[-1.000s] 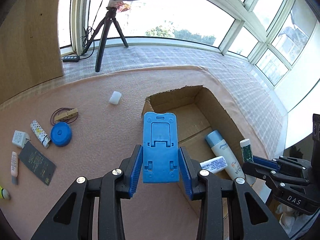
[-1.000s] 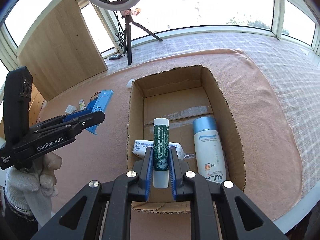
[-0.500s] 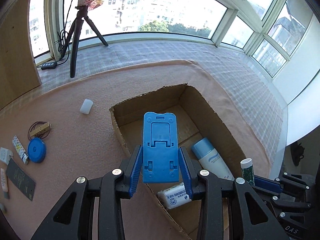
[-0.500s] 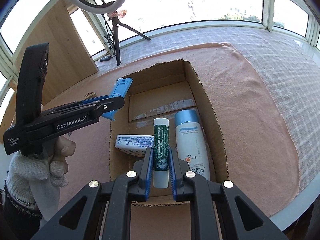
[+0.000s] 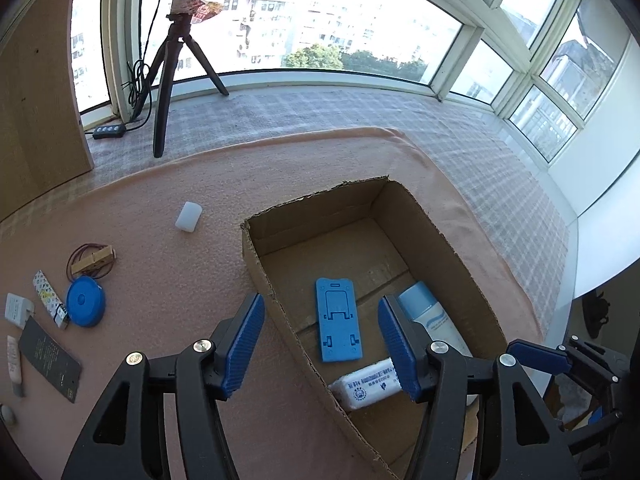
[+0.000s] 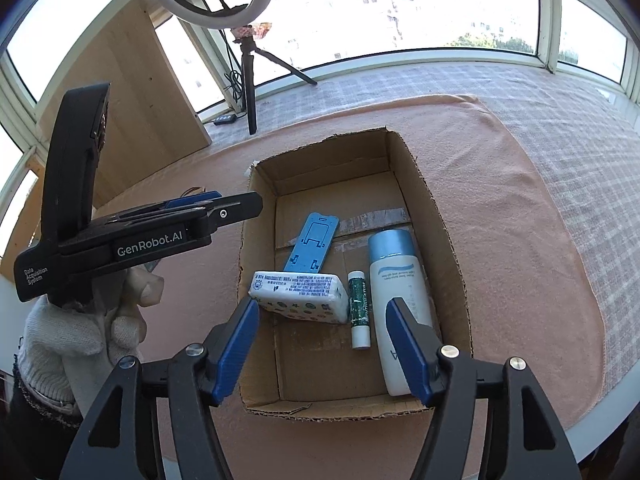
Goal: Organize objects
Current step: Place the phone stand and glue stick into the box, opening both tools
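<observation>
Blue stand [image 5: 337, 322] and green tube [image 6: 358, 307] lie flat in the cardboard box [image 6: 440, 236], long axes running toward its far wall.
Left gripper [image 5: 322, 346] and right gripper [image 6: 320, 344] hover above, jaws opening, holding nothing. The box sits on a pink cloth [image 5: 168, 256] by windows.

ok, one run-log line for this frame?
left gripper: opening, empty | right gripper: opening, empty | cardboard box: blue phone stand, green tube, sunscreen bottle, tissue pack inside
</observation>
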